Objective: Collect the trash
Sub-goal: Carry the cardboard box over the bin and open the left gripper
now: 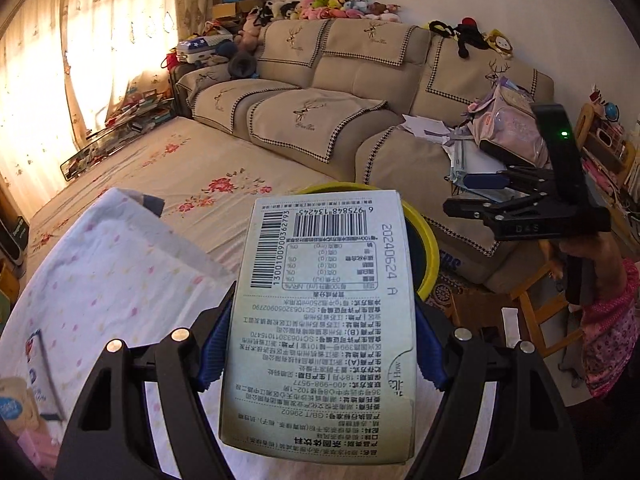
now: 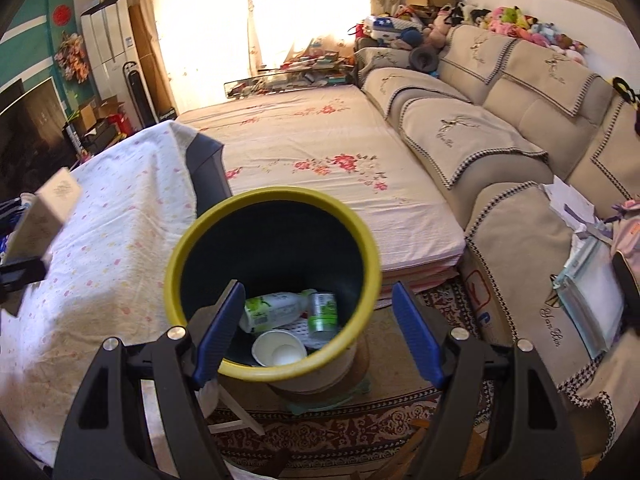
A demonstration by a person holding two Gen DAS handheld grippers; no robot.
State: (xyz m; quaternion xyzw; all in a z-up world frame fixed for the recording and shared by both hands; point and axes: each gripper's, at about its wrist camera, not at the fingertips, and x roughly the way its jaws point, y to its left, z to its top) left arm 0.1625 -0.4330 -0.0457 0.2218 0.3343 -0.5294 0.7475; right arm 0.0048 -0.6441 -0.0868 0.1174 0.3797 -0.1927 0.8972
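Trash here is a printed carton (image 1: 324, 320), clamped between the left gripper's (image 1: 320, 344) blue fingers (image 1: 214, 350) in front of the yellow-rimmed bin (image 2: 276, 200). Right gripper (image 2: 320, 332) hangs over that bin with fingers (image 2: 222, 328) apart and empty; bottles (image 2: 276, 310) and a paper cup (image 2: 280, 348) lie inside.

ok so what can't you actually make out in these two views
- Left wrist view: most of the yellow-rimmed bin is hidden behind the carton held in the left gripper.
- Right wrist view: the same carton is blurred and cut off by the left edge, its print unreadable.
- Right wrist view: the bin's near floor is hidden by its own rim; the right gripper is empty.
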